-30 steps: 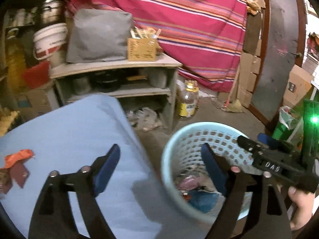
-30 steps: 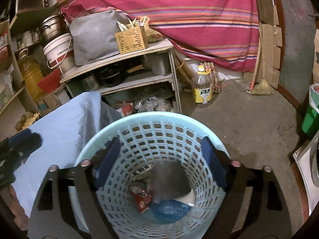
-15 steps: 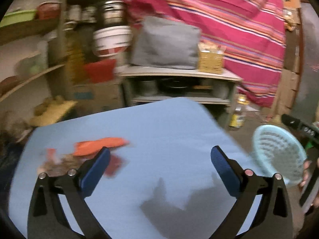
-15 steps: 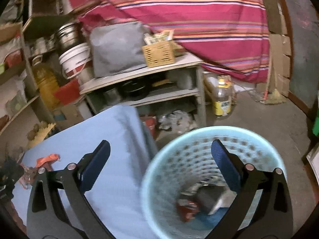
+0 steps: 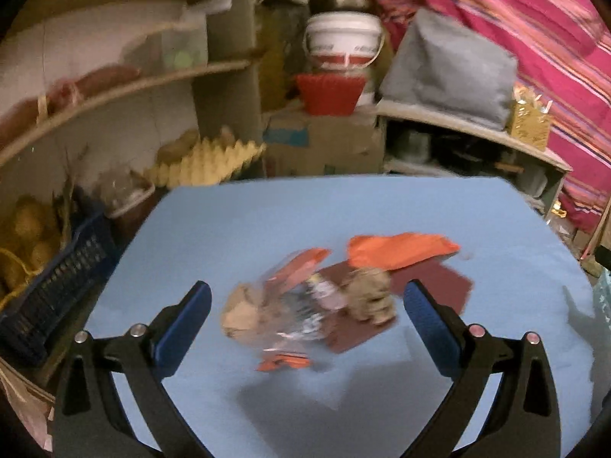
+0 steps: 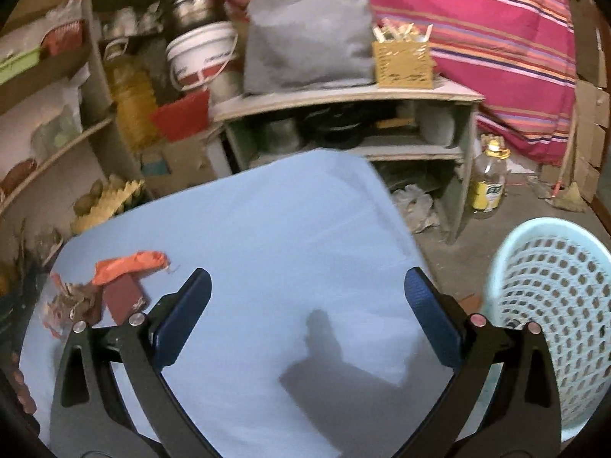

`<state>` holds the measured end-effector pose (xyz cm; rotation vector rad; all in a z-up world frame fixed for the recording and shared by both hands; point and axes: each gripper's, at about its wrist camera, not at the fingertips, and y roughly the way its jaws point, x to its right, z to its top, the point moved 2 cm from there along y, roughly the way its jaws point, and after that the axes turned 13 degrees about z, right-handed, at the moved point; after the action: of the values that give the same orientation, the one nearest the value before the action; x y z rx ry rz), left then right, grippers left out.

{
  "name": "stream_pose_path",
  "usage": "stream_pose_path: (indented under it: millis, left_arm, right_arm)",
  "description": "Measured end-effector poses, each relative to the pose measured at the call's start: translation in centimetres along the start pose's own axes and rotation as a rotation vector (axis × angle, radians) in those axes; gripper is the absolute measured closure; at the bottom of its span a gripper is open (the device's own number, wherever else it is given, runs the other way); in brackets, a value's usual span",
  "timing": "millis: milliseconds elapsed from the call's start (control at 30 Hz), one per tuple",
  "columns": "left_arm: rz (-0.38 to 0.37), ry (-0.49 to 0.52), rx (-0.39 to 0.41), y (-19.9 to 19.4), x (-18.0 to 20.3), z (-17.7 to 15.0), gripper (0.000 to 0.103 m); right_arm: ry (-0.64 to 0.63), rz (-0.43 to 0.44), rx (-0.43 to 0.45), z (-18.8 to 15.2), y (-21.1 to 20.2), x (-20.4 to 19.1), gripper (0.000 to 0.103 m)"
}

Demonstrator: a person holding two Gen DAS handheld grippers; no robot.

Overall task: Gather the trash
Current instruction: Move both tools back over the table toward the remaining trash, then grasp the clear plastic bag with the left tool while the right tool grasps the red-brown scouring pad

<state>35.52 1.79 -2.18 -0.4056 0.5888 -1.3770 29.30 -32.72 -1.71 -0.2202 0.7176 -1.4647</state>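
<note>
A heap of trash lies on the blue table point(image 5: 343, 210): an orange wrapper point(image 5: 401, 250), dark red cards point(image 5: 431, 282), a crumpled brown paper ball point(image 5: 370, 299), a clear plastic wrapper point(image 5: 294, 305) and a tan scrap point(image 5: 240, 313). My left gripper point(image 5: 307, 305) is open, its blue pads wide apart over the heap, with nothing pinched. In the right wrist view the same heap point(image 6: 99, 290) sits at the table's left. My right gripper point(image 6: 307, 294) is open over bare blue table point(image 6: 286, 229). A light blue mesh basket point(image 6: 553, 305) stands on the floor at the right.
Shelves with a white bucket point(image 5: 343, 44), red tub point(image 5: 328, 93), egg tray point(image 5: 206, 164) and a dark blue crate point(image 5: 49, 294) crowd the left. A low shelf unit point(image 6: 343, 114) with a grey bag and yellow box stands behind the table. An oil bottle point(image 6: 488, 179) stands on the floor.
Both grippers swung left from above the basket to over the table. The left one now faces the trash heap. Both jaws stand slightly wider than a second ago.
</note>
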Motion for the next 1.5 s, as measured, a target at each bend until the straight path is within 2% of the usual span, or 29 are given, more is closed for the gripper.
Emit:
stream_pose_path:
  millis: [167, 233, 267, 300, 333, 367, 433, 500, 600, 767, 967, 1100, 1167, 1333, 1400, 1500]
  left_arm:
    - [-0.019, -0.036, -0.067, 2.2, -1.2, -0.3, 0.005]
    - [-0.009, -0.028, -0.077, 2.8, -1.3, -0.5, 0.01]
    - [-0.011, -0.018, -0.082, 3.1, -1.2, -0.6, 0.025]
    - [-0.018, -0.006, -0.093, 3.3, -1.1, -0.7, 0.046]
    - [-0.033, 0.006, -0.113, 3.8, -1.0, -0.9, 0.055]
    - [-0.034, 0.012, -0.124, 4.1, -0.9, -1.1, 0.061]
    - [-0.016, 0.03, -0.104, 3.9, -0.8, -1.2, 0.063]
    - [-0.029, 0.031, -0.1, 3.8, -1.0, -1.2, 0.075]
    - [-0.041, 0.014, -0.098, 3.9, -1.9, -0.9, 0.083]
    - [-0.052, -0.056, -0.087, 3.6, -4.5, 0.3, 0.093]
    - [-0.048, -0.093, -0.069, 2.8, -7.2, 1.4, 0.093]
    - [-0.053, -0.126, -0.069, 2.5, -8.7, 1.7, 0.093]
    - [-0.041, -0.126, -0.069, 2.6, -8.9, 1.8, 0.093]
    - [-0.063, -0.12, -0.069, 2.7, -8.5, 2.1, 0.093]
    - [-0.069, -0.114, -0.064, 2.6, -8.4, 2.2, 0.093]
    - [-0.073, -0.109, -0.065, 2.9, -8.2, 2.3, 0.093]
  right_arm:
    - [-0.03, 0.016, -0.041, -0.6, 2.4, -2.2, 0.004]
    - [-0.045, 0.021, -0.058, -0.9, 3.3, -3.2, 0.004]
    - [-0.047, 0.024, -0.064, -0.9, 3.7, -3.6, 0.004]
    - [-0.049, 0.029, -0.069, -0.9, 4.1, -4.0, 0.004]
    - [-0.058, 0.036, -0.072, -0.9, 4.4, -4.5, 0.004]
    - [-0.067, 0.041, -0.074, -1.0, 4.6, -5.0, 0.004]
    - [-0.106, 0.049, -0.078, -1.1, 5.0, -6.5, 0.004]
    - [-0.136, 0.053, -0.083, -1.4, 5.3, -7.6, 0.004]
    - [-0.17, 0.061, -0.096, -2.0, 5.9, -9.1, 0.004]
    - [-0.221, 0.09, -0.158, -3.2, 7.9, -11.7, 0.005]
    - [-0.294, 0.135, -0.217, -3.6, 10.1, -15.2, 0.004]
    - [-0.355, 0.127, -0.272, -4.1, 12.4, -17.4, 0.005]
    - [-0.378, 0.121, -0.289, -4.4, 13.0, -18.0, 0.005]
    - [-0.413, 0.093, -0.322, -4.8, 14.3, -18.6, 0.006]
    - [-0.422, 0.087, -0.332, -4.8, 14.7, -18.7, 0.011]
    - [-0.428, 0.096, -0.341, -4.8, 15.0, -19.0, 0.013]
